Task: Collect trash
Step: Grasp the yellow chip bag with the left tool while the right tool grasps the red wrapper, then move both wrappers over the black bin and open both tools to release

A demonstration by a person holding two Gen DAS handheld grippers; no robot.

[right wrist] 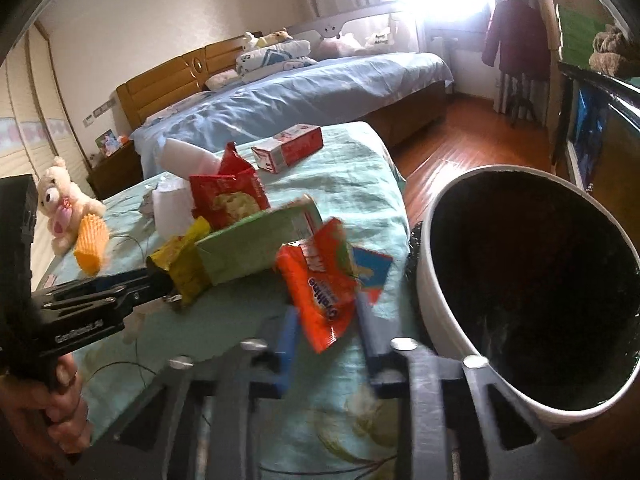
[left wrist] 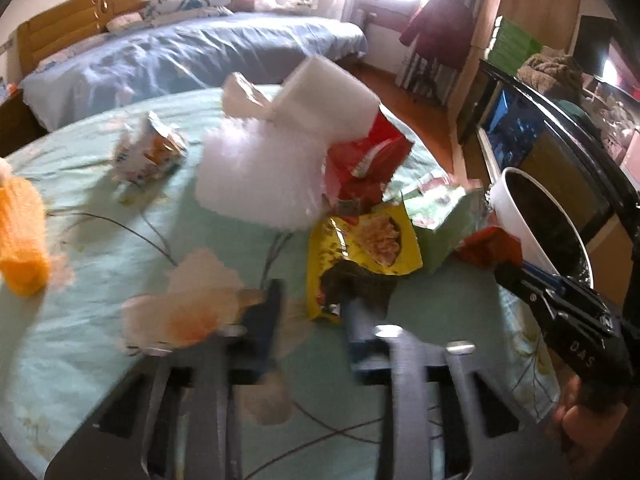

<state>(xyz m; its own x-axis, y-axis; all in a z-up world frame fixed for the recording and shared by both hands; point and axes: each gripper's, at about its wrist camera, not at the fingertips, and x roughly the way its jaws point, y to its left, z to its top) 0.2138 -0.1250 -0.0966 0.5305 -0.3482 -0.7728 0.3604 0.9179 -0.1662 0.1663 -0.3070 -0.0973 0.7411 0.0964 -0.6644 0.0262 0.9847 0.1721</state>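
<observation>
Trash is seen scattered over a table covered in a pale green cloth (left wrist: 100, 260), all of it to the left of a white bin (right wrist: 440, 280) that stands at the table's edge with its dark inside showing. Closest to the bin an orange wrapper (right wrist: 324, 292) is found, just beside its wall. A green box (right wrist: 256, 248) lies next to the wrapper on the side away from the bin, and a yellow wrapper (left wrist: 360, 248) is set against that box, further still from the bin. Behind these, a red bag (right wrist: 228, 196) and a lump of white foam (left wrist: 256, 176) are piled together. A red-and-white carton (right wrist: 288, 150) lies apart at the far end of the table. An orange foam net (right wrist: 92, 244) and a teddy bear (right wrist: 60, 200) are placed well away from the bin.

The right gripper (right wrist: 328, 326) is held near the bin, its blue fingers standing apart with the orange wrapper between them; whether the pads press on it cannot be told through the blur. The left gripper (left wrist: 316, 308) is kept further from the bin, its jaws likewise apart, with the lower edge of the yellow wrapper at its tips.
</observation>
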